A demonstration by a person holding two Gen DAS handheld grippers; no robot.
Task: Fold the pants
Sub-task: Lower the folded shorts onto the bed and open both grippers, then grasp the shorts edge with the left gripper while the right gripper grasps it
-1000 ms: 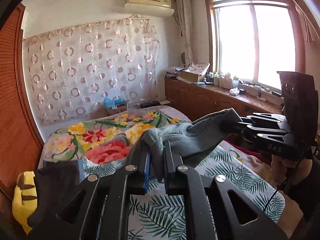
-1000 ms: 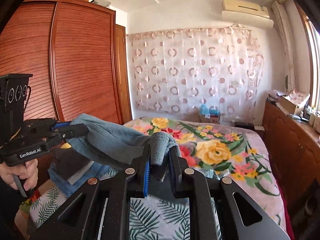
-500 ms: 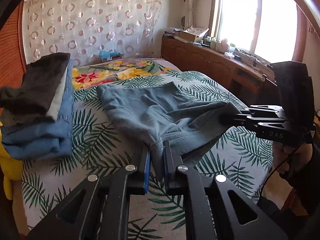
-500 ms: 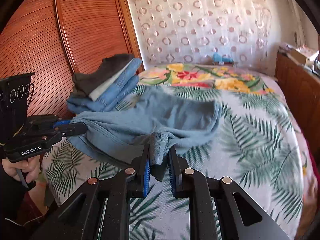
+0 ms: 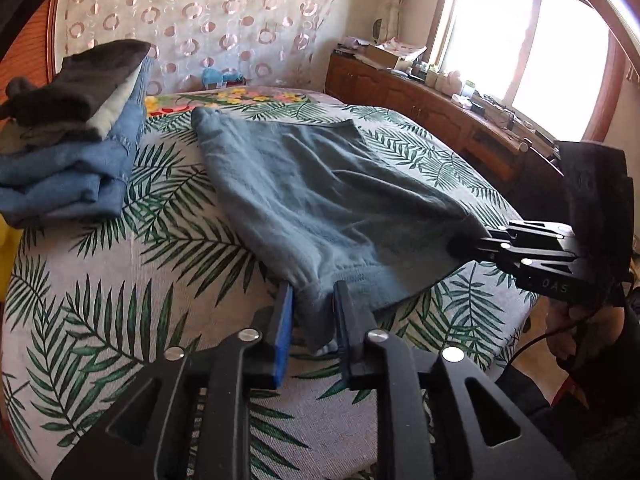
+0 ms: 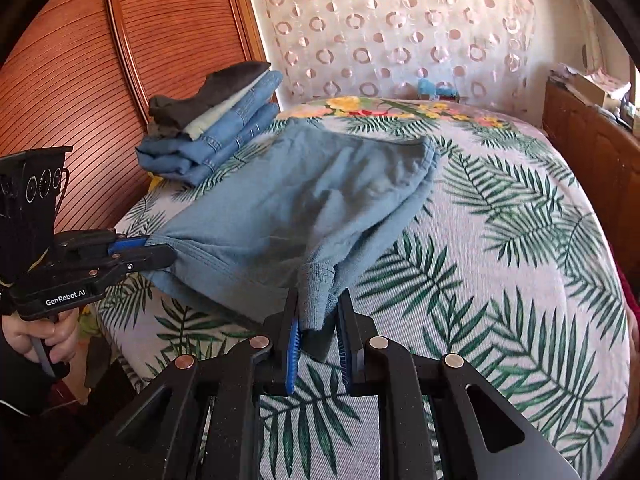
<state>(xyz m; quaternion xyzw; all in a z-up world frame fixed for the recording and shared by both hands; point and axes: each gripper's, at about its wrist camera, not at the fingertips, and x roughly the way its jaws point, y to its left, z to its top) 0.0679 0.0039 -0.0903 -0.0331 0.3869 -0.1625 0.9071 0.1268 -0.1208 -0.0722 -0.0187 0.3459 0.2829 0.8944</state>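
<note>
Pants (image 5: 320,200) lie spread on the bed (image 5: 120,272), far end flat on the leaf-print cover, near end lifted off it. Looks like the waistband end is the one held, but can't confirm.

Left gripper (image 5: 314,312): jaws narrow, one near corner of the cloth pinched between them, some fabric hanging below the pads. In the right wrist view the same gripper (image 6: 160,254) comes in from the left edge, roughly level, person's hand (image 6: 44,336) on the handle below it.

Right gripper (image 6: 318,316): jaws narrow, clamped on the other near corner, a ribbed hem bunched between the pads. In the left wrist view it (image 5: 464,244) enters from the right, level, fingers pointing in toward the cloth.

Both grippers sit at the near edge of the bed, apart by the width of the cloth, near edge slung between them with slight sag.

Step in hand, my read: laying out or starting the first fold. To do it well:
- keep both corners at equal height and the edge taut, so no diagonal creases
- carry both forward together, far hem stays put as the anchor
- land near edge square on far edge before letting go
- watch the bunched hem in the right gripper, could release twisted

Stack (image 5: 68,128) of folded clothes sits on the left of the bed, just beside the pants. Keep the swing clear of it.
</note>
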